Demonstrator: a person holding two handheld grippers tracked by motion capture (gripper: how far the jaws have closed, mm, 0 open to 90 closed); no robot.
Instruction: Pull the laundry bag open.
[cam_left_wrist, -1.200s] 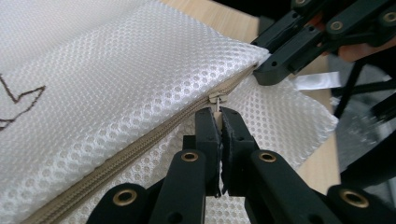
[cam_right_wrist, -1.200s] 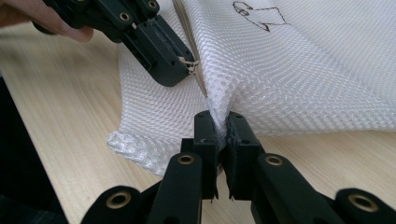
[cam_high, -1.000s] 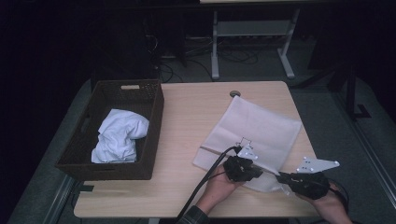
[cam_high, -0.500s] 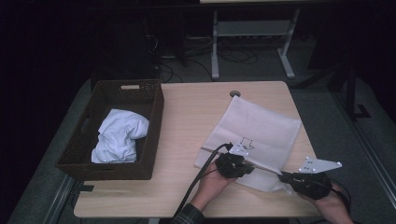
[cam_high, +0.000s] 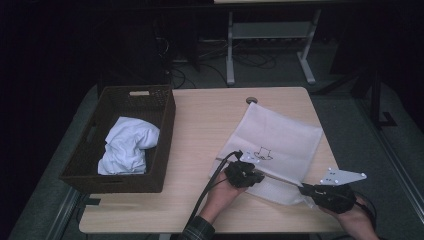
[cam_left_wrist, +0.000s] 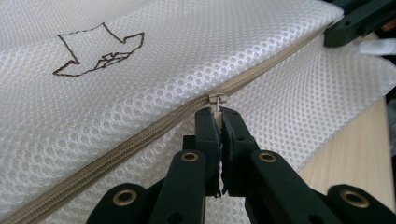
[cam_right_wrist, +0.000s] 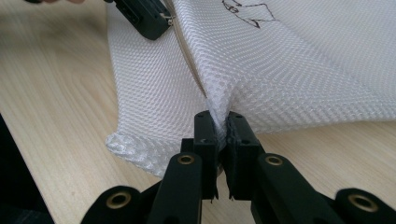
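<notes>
Mesh bag (cam_high: 280, 142) lies flat, right of the basket (cam_high: 162, 127). Left gripper (cam_left_wrist: 218, 112), clamped on the zipper pull (cam_left_wrist: 217, 99), has shifted left along the zipper since earlier. Right gripper (cam_right_wrist: 219, 122) stays pinched on the bag's near-right corner.

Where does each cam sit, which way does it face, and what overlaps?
High view: fixed above the person's side, facing forward and down at the table, wicker basket, mesh laundry bag; both forearms enter from the bottom.
Left gripper view: rides the left gripper, looking along jaws shut on the zipper pull.
Right gripper view: rides the right gripper, jaws pinching the bag's edge.
Shared: the bag's zipper and drawn hat logo.
</notes>
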